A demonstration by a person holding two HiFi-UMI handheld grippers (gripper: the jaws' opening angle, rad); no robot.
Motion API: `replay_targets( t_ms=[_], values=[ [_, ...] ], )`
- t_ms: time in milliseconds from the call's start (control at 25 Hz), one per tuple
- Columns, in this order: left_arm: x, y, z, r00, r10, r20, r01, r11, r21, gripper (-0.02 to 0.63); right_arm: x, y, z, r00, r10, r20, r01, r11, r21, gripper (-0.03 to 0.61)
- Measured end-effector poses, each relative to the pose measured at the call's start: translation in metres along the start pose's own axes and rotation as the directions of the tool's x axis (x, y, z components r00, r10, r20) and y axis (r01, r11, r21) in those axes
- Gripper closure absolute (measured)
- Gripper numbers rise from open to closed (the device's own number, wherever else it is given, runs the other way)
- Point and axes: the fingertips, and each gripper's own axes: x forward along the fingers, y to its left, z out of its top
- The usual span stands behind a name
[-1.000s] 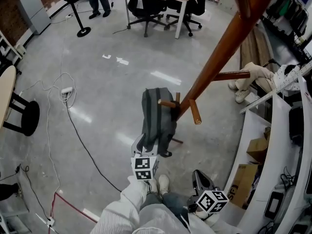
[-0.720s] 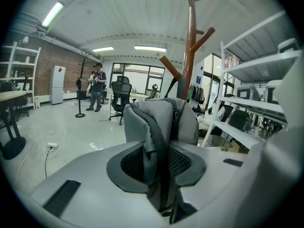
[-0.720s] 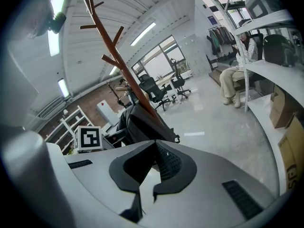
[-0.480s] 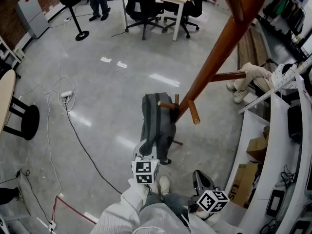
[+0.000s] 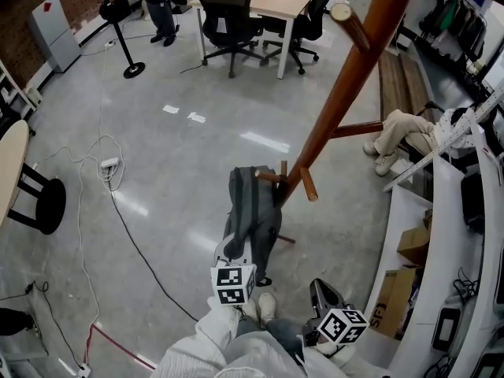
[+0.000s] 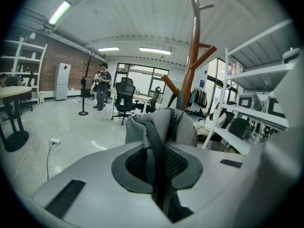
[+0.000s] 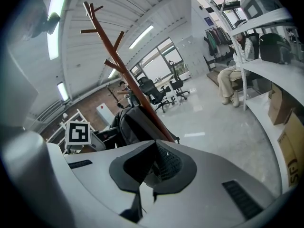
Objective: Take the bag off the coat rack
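Our left gripper [image 6: 159,189] is clenched on a dark strap [image 6: 156,151] of the grey backpack [image 5: 250,207]. The strap runs from between its jaws up to the bag just ahead of it. The backpack's top hangs on a short peg [image 5: 268,177] of the brown wooden coat rack [image 5: 346,85], whose pole rises ahead and to this gripper's right. Further right, our right gripper [image 5: 321,292] sits low by our legs, jaws pressed together on nothing. The backpack is ahead of it to its left, apart from it, and white shelving [image 5: 441,203] stands at its right.
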Motion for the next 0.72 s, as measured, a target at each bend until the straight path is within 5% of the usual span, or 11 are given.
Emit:
replay_targets(
  t_ms=[720],
  values=[
    [-0.044, 0.005, 0.055, 0.993, 0.02, 0.115, -0.018, 1.0, -0.018, 0.583, -0.008, 0.016, 0.006, 0.998, 0.052, 0.034, -0.051, 0.998, -0.034, 0.566]
  ],
)
